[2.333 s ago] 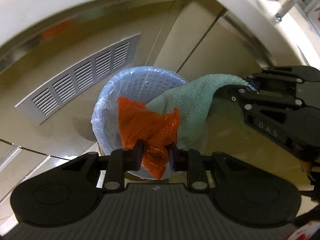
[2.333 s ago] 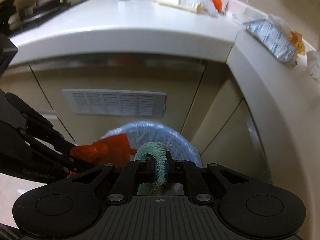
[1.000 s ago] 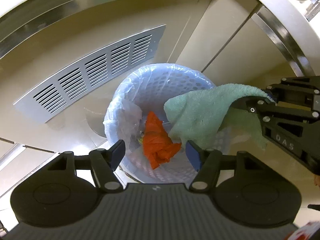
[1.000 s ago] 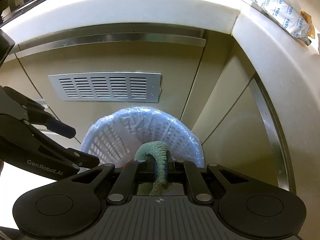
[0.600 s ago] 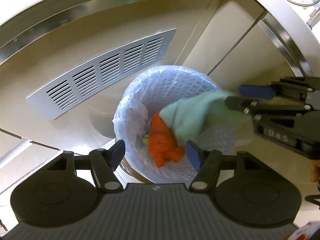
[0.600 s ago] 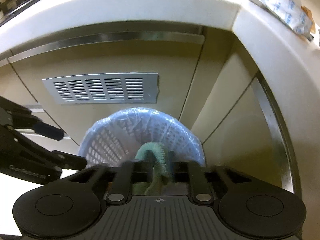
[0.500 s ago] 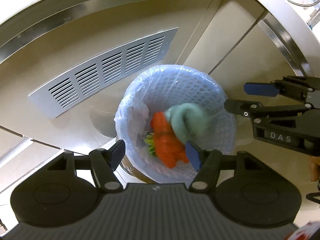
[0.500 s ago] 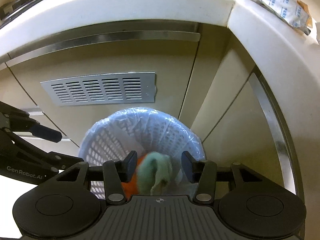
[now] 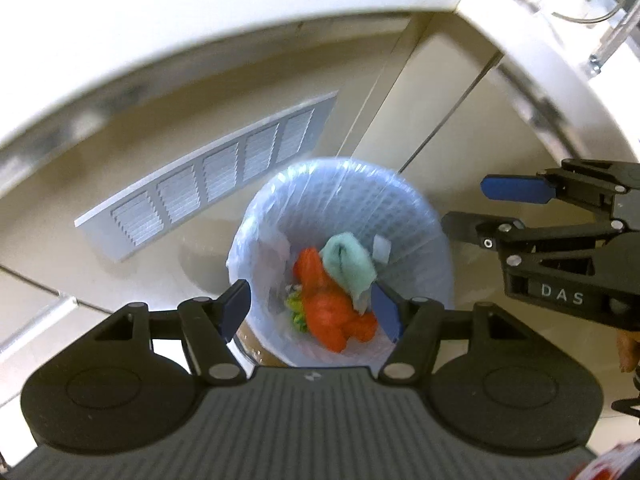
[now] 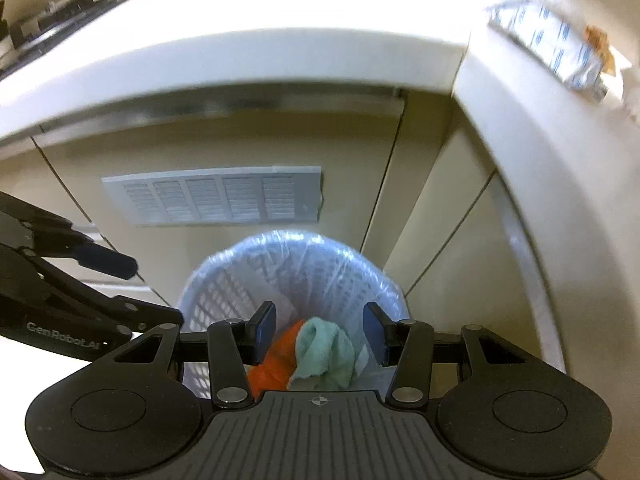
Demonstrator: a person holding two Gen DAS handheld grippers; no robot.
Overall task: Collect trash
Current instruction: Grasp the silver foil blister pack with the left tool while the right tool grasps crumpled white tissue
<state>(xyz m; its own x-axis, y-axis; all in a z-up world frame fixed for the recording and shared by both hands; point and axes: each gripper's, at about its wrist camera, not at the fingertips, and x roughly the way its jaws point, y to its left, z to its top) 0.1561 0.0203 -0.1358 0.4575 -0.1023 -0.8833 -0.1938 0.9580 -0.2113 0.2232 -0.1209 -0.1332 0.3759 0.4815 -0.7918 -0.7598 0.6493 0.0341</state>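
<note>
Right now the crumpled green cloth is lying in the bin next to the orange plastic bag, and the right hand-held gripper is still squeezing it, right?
Not quite. The crumpled green cloth does lie beside the orange plastic bag in the lined white mesh bin, but the right hand-held gripper is open, holding nothing. The right wrist view shows it.

both wrist cams angled down, sharing lined bin [image 9: 420, 216]

My left gripper [image 9: 311, 307] is matt black plastic, ribbed on its deck. The bin [image 9: 416, 216] is perforated plastic lined with thin, glossy, crinkled film. Inside lie a fuzzy mint cloth [image 9: 347, 261] and a shiny orange plastic bag [image 9: 328, 304]. Cabinet fronts [image 10: 192, 148] look smooth, semi-gloss; the vent grille [image 10: 216, 200] seems matt grey metal
</note>
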